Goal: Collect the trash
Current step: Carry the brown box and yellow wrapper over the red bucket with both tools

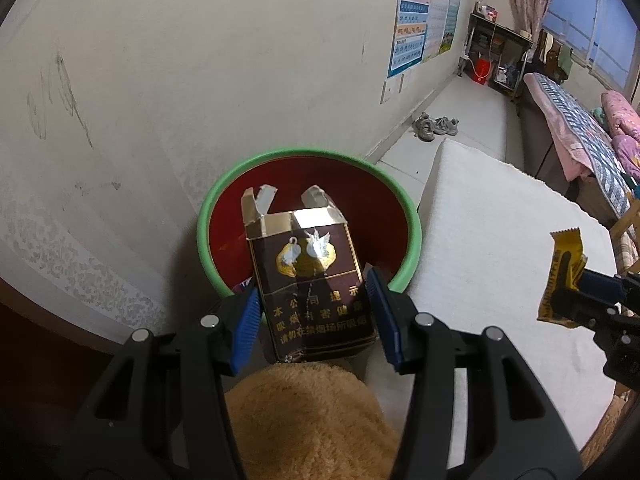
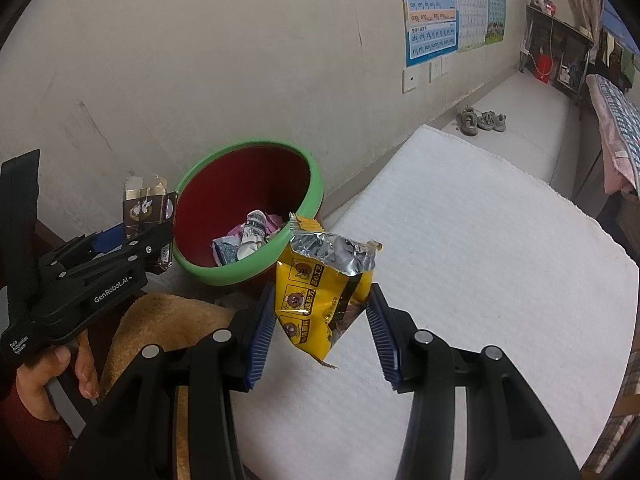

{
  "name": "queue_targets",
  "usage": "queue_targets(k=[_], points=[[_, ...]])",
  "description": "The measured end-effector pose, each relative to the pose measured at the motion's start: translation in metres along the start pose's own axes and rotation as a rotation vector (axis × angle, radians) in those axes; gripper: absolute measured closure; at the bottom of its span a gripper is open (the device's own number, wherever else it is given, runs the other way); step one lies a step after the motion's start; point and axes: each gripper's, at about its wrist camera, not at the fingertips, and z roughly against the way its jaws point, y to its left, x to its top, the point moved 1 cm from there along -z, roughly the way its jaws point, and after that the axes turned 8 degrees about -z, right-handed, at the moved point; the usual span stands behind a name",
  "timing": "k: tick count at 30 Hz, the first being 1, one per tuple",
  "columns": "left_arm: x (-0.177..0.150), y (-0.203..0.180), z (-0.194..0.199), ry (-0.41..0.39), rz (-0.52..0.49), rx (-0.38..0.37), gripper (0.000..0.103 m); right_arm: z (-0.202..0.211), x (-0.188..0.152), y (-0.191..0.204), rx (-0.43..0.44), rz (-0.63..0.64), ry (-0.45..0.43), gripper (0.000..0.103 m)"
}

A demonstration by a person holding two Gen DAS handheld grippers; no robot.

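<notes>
While both grippers hang near the bin, each grasps 1 piece of trash. Left gripper: its 2 blue ribbed pads stand about half apart and press on the side edges of a dark brown cigarette pack, held upright with its torn gold top flaps open. Seen from the left wrist, the pack sits in front of the bin's mouth; from the right wrist it lies just beside the rim, on the wall side. Its face bears 2 white swans on a gold emblem and gold Chinese characters lower down, too blurred to read fully. Right gripper: pads likewise about half apart, clamping a yellow snack wrapper with a torn silver foil mouth, held close to the rim above a white mat. The wrapper shows 3 brown cartoon faces and unreadable Chinese print. Bin: green rim, dark red inside, crumpled wrappers at the bottom. The left gripper's body reads "GenRobot.AI".
</notes>
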Motion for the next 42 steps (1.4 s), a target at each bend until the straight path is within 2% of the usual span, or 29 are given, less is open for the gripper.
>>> queue_targets(k=[16, 23, 28, 42], points=[[0.001, 0.013, -0.002, -0.005, 0.008, 0.027, 0.054, 0.003, 0.015, 0.008, -0.007, 0.032, -0.025, 0.058], [0.006, 0.024, 0.0, -0.014, 0.02, 0.046, 0.054, 0.004, 0.027, 0.015, 0.021, 0.031, -0.048, 0.058], [0.008, 0.034, -0.005, -0.01, 0.064, 0.047, 0.054, -0.008, 0.031, 0.028, 0.026, 0.076, -0.02, 0.058], [0.016, 0.046, -0.028, -0.001, 0.058, 0.049, 0.054, -0.035, 0.059, 0.046, 0.021, 0.118, -0.012, 0.058]])
